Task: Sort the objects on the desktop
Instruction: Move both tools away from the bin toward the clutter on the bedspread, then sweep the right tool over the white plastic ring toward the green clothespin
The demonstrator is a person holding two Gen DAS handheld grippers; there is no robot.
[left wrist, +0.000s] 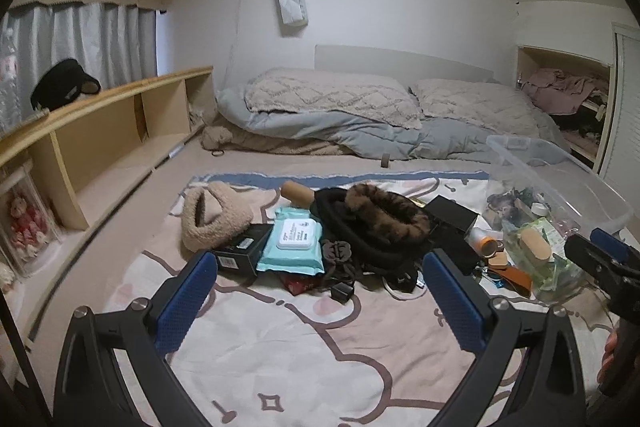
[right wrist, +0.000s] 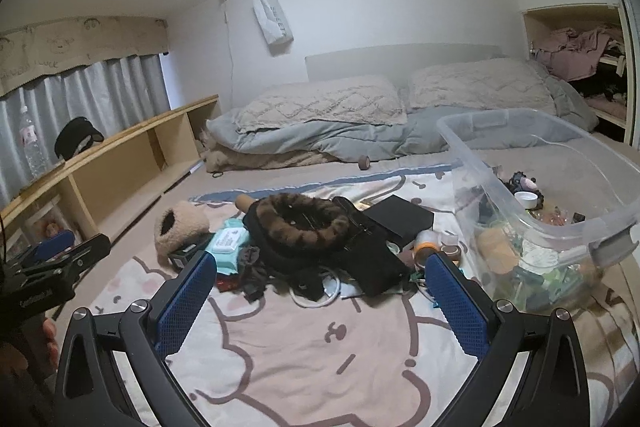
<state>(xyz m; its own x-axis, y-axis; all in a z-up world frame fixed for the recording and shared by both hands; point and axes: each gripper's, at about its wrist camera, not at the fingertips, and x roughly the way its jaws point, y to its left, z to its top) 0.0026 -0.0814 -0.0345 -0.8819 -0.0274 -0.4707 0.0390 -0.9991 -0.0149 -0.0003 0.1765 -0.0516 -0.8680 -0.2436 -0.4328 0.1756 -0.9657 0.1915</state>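
Clear plastic bin [right wrist: 532, 151], right of your empty, spread right tongs [right wrist: 320, 277], shows its contents only there, while your left tongs [left wrist: 320, 273], also apart, face the wet-wipes pack [left wrist: 292, 243] just ahead.

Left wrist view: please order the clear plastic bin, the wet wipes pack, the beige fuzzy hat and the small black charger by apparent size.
1. clear plastic bin
2. beige fuzzy hat and wet wipes pack, too alike to rank
3. small black charger
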